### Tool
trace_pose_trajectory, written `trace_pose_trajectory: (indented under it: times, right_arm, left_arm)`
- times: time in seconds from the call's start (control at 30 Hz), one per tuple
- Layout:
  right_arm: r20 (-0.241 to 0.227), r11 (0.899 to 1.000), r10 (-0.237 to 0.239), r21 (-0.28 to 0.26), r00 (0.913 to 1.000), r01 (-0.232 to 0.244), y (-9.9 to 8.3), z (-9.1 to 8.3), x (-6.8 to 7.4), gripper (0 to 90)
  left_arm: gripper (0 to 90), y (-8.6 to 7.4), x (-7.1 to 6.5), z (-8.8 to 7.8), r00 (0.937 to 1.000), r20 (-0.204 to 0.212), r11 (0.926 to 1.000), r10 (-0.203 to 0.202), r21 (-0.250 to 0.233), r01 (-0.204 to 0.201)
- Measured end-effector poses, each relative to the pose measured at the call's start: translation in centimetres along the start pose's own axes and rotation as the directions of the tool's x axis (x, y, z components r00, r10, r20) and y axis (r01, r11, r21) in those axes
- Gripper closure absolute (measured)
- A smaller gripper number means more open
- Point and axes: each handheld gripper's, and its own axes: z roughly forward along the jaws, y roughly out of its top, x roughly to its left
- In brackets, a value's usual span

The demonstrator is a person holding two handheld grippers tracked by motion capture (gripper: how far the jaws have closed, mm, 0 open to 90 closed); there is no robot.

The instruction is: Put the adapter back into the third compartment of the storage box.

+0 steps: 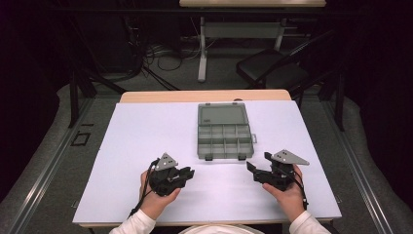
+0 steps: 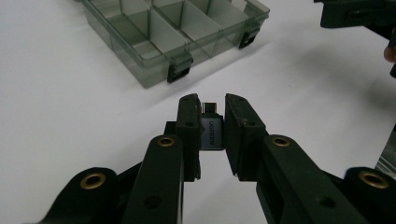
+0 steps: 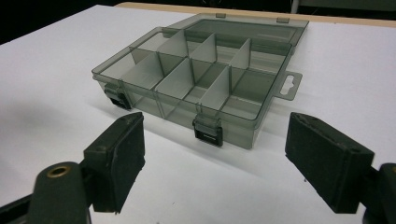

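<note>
A smoky clear compartment box lies open in the middle of the white table top, lid folded back, its several cells looking empty. My left gripper hovers near the front, left of the box, shut on a small black part with a white label; the left gripper view shows that part pinched between the pads of my left gripper. My right gripper is held right of the box's front corner. In its own view the right gripper stands open, nothing between the pads, facing the box and its two front latches.
The white sheet covers a wooden table with bare room on both sides of the box. Behind the table are a black chair, cables on the floor and another desk's legs. The right gripper shows at the top right of the left gripper view.
</note>
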Motion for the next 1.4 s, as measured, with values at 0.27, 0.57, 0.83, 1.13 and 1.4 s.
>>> trace_pose_trajectory:
  times: [0.27, 0.57, 0.83, 1.13, 1.4]
  right_arm:
    - [0.011, 1.000, 0.010, -0.005, 0.9999, -0.010, 0.0, -0.1, -0.2, 19.7]
    - [0.010, 1.000, 0.007, -0.004, 0.9999, -0.007, 0.0, -0.1, -0.3, 19.8]
    - [0.009, 1.000, 0.006, -0.002, 0.9999, -0.006, 0.0, -0.1, -0.3, 19.8]
    - [0.006, 1.000, 0.008, 0.001, 0.9999, -0.008, 0.0, -0.1, -0.4, 19.8]
    - [0.008, 1.000, 0.007, -0.003, 0.9999, -0.007, 0.0, 0.0, -0.4, 19.8]
  left_arm:
    - [76.8, 2.9, 0.2, 1.2, 0.9994, 0.034, 0.9997, 0.007, -0.024, -0.006]
    - [76.8, 5.2, -0.6, 3.3, 0.9966, 0.046, 0.9975, 0.069, -0.022, -0.068]
    - [76.8, 6.9, -0.6, 5.2, 0.9968, 0.046, 0.9977, 0.066, -0.020, -0.065]
    - [76.8, 9.2, -0.4, 6.6, 0.9973, 0.015, 0.9971, 0.071, -0.028, -0.071]
    - [76.8, 10.9, -0.2, 7.8, 0.9966, -0.010, 0.9962, 0.081, -0.031, -0.082]
